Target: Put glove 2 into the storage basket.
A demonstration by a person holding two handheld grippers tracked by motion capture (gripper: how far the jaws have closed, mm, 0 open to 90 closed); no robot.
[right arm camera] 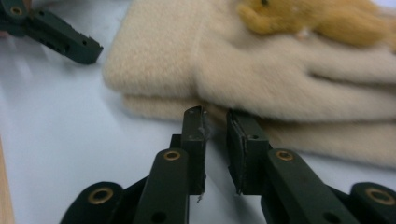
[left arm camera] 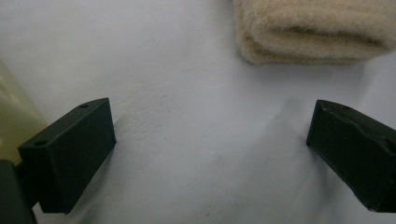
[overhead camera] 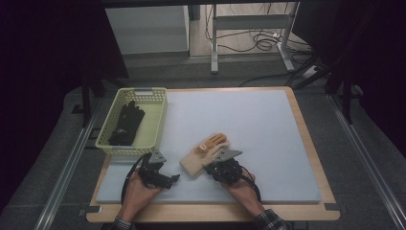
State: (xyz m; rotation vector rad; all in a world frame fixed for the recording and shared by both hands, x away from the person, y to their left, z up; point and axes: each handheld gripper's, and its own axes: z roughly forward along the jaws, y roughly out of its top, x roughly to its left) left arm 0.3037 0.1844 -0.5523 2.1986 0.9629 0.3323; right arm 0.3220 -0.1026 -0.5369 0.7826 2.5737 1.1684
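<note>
A cream fuzzy glove [overhead camera: 201,157] with an orange fuzzy part [overhead camera: 214,141] lies folded on the pale blue mat [overhead camera: 253,124], near its front. My right gripper [overhead camera: 210,165] sits at the glove's near-right edge. In the right gripper view its jaws [right arm camera: 215,114] stand a narrow gap apart with nothing between them, their tips at the edge of the glove [right arm camera: 261,70]. My left gripper [overhead camera: 171,179] lies on the mat left of the glove, open wide. In the left gripper view its jaws [left arm camera: 210,121] frame bare mat, with the glove's cuff [left arm camera: 313,32] ahead.
A pale yellow basket [overhead camera: 157,115] stands at the mat's left edge and holds a black glove [overhead camera: 125,123]. The other gripper's jaw [right arm camera: 60,39] shows at the upper left of the right gripper view. A wooden table rim [overhead camera: 311,143] borders the mat.
</note>
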